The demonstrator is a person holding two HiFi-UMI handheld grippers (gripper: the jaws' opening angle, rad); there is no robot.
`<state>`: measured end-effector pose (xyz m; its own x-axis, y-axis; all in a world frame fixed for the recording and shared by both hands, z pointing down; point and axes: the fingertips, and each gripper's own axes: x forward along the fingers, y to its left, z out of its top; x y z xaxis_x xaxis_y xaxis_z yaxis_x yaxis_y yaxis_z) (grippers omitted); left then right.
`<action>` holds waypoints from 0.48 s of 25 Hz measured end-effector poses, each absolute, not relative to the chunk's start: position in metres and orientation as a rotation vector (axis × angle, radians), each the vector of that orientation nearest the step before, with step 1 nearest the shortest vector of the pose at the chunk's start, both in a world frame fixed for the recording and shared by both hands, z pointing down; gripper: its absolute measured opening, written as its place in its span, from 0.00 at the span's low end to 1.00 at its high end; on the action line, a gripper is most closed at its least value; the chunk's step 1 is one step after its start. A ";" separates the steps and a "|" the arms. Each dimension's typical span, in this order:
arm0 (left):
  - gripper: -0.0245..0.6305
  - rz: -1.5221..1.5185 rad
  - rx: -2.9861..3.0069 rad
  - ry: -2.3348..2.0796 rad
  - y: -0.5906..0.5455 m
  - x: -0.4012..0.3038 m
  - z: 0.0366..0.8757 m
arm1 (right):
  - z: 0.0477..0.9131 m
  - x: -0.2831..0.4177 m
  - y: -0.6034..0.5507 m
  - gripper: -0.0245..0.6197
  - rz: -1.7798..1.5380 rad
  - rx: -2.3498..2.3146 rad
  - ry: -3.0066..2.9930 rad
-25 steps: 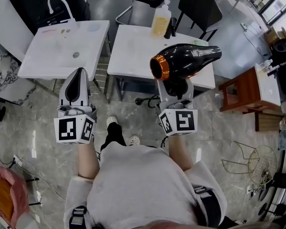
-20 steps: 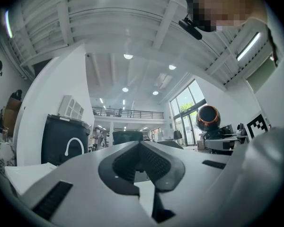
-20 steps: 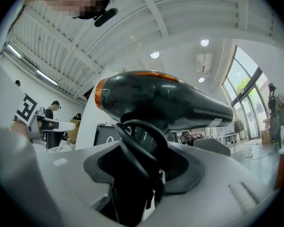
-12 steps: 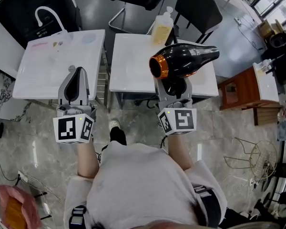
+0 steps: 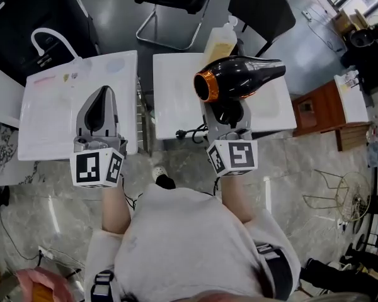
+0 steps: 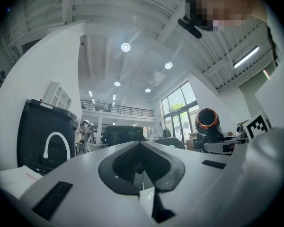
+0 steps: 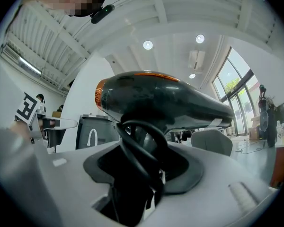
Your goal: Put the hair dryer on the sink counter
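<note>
Nearest, at 11 o'clock: left gripper (image 5: 103, 96), fingers pressed together on nothing, hovering over the near part of the sink tabletop (image 5: 44, 118). At 1 o'clock: right gripper (image 5: 228, 115), fingers clamped round the handle of the hair dryer (image 5: 239, 77), held in the air above the second tabletop (image 5: 176, 99). Long axis from 3 to 9 o'clock, orange-ringed end toward 9. Likely next: a sideways carry toward 9 o'clock, onto bare surface short of the faucet (image 5: 49, 39).
</note>
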<state>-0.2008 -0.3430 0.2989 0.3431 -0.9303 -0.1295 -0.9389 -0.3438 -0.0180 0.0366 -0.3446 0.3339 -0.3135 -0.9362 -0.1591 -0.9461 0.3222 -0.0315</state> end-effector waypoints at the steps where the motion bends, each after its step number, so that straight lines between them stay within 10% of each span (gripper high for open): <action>1: 0.05 0.146 -2.510 1.736 -0.350 -0.204 0.300 | 0.336 0.033 -0.350 0.42 0.095 -1.756 2.430; 12: 0.05 0.127 -2.589 1.682 -0.400 -0.230 0.317 | 0.372 -0.003 -0.392 0.42 -0.020 -1.857 2.440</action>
<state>-0.2304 -0.3996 0.3166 0.4045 -0.9094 -0.0969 -0.9136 -0.4066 0.0018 -0.0034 -0.3917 0.3721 -0.2645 -0.9630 -0.0518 -0.9620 0.2672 -0.0556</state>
